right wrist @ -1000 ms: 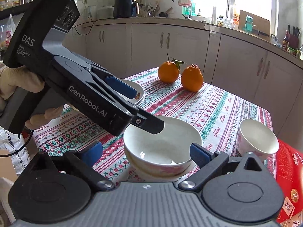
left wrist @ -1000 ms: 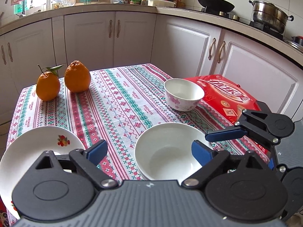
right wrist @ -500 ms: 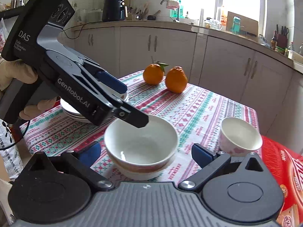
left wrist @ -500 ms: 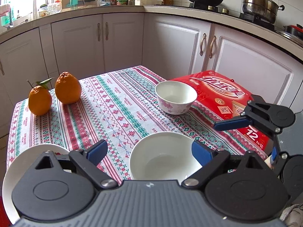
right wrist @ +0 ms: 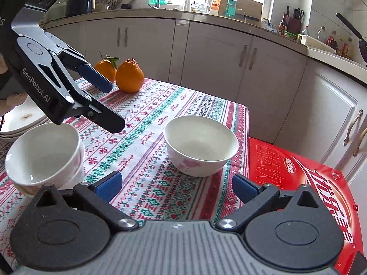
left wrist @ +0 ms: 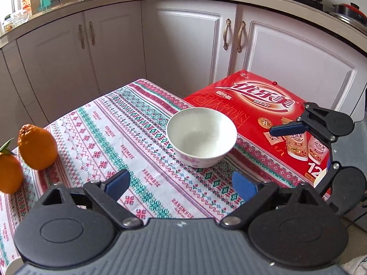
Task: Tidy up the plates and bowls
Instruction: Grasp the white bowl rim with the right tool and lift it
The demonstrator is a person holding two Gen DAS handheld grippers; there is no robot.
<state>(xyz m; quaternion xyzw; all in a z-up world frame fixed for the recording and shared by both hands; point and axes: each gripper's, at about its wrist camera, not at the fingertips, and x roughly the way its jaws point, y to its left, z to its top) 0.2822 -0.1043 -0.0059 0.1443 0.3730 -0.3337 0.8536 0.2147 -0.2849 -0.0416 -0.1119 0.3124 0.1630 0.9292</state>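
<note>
A small white bowl with pink flowers (left wrist: 201, 135) (right wrist: 200, 145) stands on the patterned tablecloth, close to a red carton. My left gripper (left wrist: 180, 185) is open and empty, and the bowl lies just beyond its fingertips. My right gripper (right wrist: 176, 186) is open too, with the same bowl a short way ahead and nothing between its fingers. In the right wrist view two larger white bowls (right wrist: 43, 158) sit stacked at the left, under the left gripper (right wrist: 115, 106). Behind them is a stack of white plates (right wrist: 20, 119), partly hidden.
A red carton (left wrist: 263, 119) (right wrist: 298, 178) lies at the table's right edge, touching the cloth. Two oranges (left wrist: 37, 147) (right wrist: 129, 75) sit at the far left corner. White kitchen cabinets (left wrist: 183, 52) stand close behind the table.
Both grippers have swung right, away from the large bowls and plates, which left the left wrist view. The small flowered bowl now sits centred ahead of both. The large bowl is no longer between the right fingers.
</note>
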